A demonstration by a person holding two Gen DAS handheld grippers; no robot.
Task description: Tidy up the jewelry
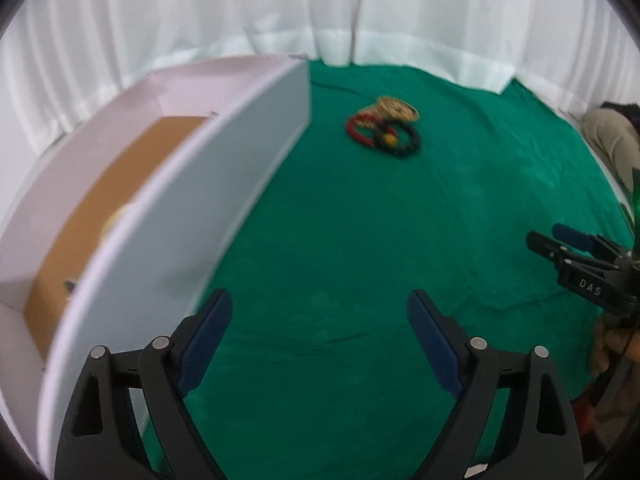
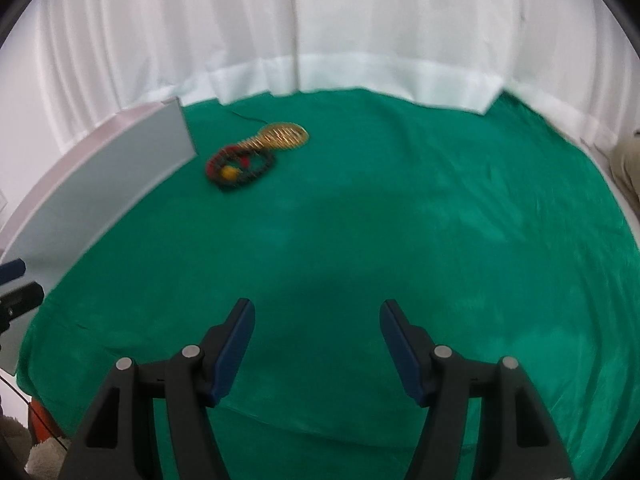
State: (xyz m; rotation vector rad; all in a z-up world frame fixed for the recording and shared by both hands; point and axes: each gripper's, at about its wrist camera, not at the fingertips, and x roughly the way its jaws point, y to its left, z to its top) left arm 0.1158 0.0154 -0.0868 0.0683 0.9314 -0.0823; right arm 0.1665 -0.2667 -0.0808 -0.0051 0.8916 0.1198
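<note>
A pile of jewelry (image 1: 384, 130) lies on the green cloth (image 1: 360, 260) far ahead: gold bangles (image 1: 398, 109), a red bangle (image 1: 356, 133) and a dark bead bracelet with a yellow bead (image 1: 390, 139). The pile also shows in the right wrist view (image 2: 244, 164), with the gold bangles (image 2: 284, 136) behind it. A white box (image 1: 192, 216) with a brown inside stands at the left, and its wall shows in the right wrist view (image 2: 100, 184). My left gripper (image 1: 320, 312) is open and empty beside the box. My right gripper (image 2: 318, 320) is open and empty above the cloth, and it shows at the right edge of the left wrist view (image 1: 560, 240).
White curtains (image 2: 320, 40) close off the back and sides of the table. Something pale yellow (image 1: 116, 216) lies blurred inside the box. A person's arm in beige (image 1: 612, 140) is at the far right edge.
</note>
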